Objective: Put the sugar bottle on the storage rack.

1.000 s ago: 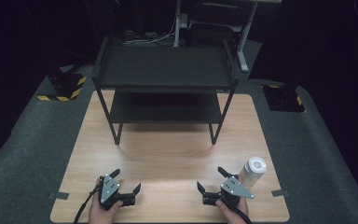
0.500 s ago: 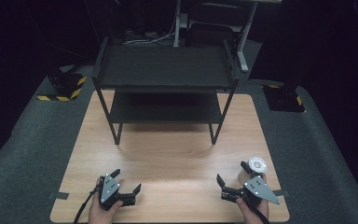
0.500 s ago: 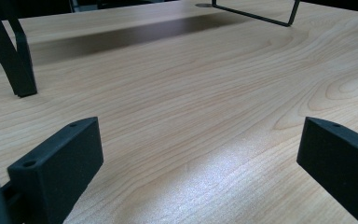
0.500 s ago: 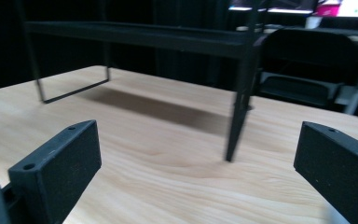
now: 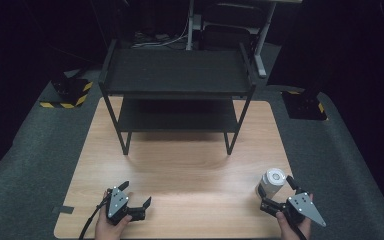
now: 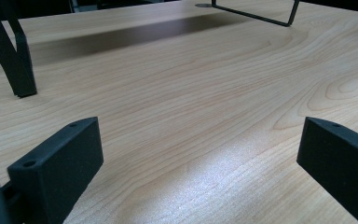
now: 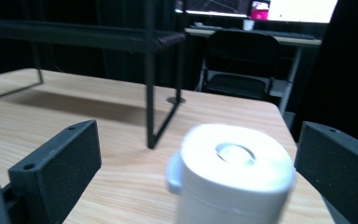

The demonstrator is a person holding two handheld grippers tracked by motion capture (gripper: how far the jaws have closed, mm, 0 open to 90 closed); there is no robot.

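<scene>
A white lidded cylinder (image 5: 271,182) stands upright near the table's front right corner. My right gripper (image 5: 276,187) is open and reaches around it from behind, one jaw on each side with a gap to each. In the right gripper view the cylinder (image 7: 230,179) stands close and blurred between the two black jaws. My left gripper (image 5: 136,193) rests low at the front left of the table, open, with bare wood between its jaws (image 6: 196,154).
A black two-tier metal rack (image 5: 177,75) stands on the far half of the wooden table (image 5: 190,160); its legs (image 6: 14,60) (image 7: 151,93) appear in both gripper views. Dark carpet surrounds the table, with a chair (image 7: 242,60) and desk beyond.
My right gripper has moved right and forward from the front middle-right of the table to the white cylinder, which now stands between its jaws. The left gripper has stayed put.
</scene>
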